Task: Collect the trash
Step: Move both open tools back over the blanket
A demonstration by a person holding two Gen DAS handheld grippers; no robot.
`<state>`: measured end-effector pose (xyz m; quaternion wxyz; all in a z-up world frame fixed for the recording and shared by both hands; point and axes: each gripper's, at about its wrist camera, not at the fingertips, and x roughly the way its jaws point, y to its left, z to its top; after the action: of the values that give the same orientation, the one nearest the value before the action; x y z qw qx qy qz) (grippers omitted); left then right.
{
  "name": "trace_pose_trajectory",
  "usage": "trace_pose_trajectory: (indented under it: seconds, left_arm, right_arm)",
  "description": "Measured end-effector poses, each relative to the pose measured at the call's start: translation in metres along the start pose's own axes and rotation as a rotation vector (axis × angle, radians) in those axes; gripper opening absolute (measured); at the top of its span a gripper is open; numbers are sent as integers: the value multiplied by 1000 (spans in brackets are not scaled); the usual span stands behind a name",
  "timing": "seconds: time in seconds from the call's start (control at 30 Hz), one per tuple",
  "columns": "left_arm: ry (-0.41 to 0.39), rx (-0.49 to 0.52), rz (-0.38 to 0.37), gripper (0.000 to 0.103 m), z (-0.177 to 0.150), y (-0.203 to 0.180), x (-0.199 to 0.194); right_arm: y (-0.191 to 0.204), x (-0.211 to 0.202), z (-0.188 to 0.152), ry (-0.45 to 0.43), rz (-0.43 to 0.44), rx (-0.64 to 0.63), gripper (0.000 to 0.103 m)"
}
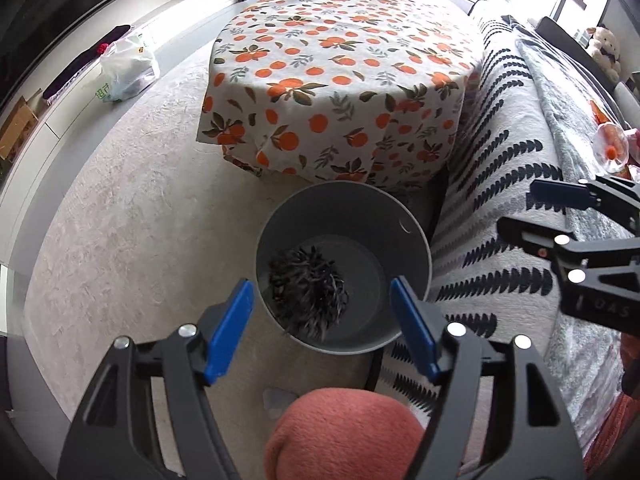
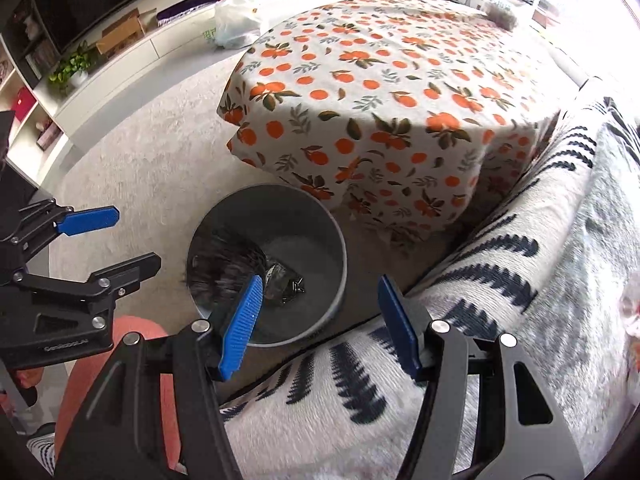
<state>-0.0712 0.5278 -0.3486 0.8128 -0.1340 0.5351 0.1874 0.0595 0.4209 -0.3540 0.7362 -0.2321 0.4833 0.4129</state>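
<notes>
Here, the left gripper (image 1: 322, 330) is held above the grey bin (image 1: 416, 276), jaws apart and empty. Dark blurred trash (image 1: 308, 292) is seen inside the bin. The right gripper (image 2: 318, 326) is likewise spread, nothing clasped, beside the patterned blanket (image 2: 500, 272).

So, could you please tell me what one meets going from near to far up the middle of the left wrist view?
Pink cushion → grey bin holding dark trash → table under the orange-print cloth.

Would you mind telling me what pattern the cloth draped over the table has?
Oranges with green leaves on a white cloth; clearest in the right wrist view.
</notes>
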Motion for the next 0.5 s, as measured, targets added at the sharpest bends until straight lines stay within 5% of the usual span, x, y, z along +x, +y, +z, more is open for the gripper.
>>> trace_pose_trajectory:
  seconds: [0.2,0.5]
  left_arm:
    - [-2,30,3,71,0,-30,-25]
    - [-53,150,-51,76,11,-126,-80]
  right_arm:
    - [-31,-43,-21,-31,-20,57,61]
    - [-113,-143,-89,-87,-134,212,70]
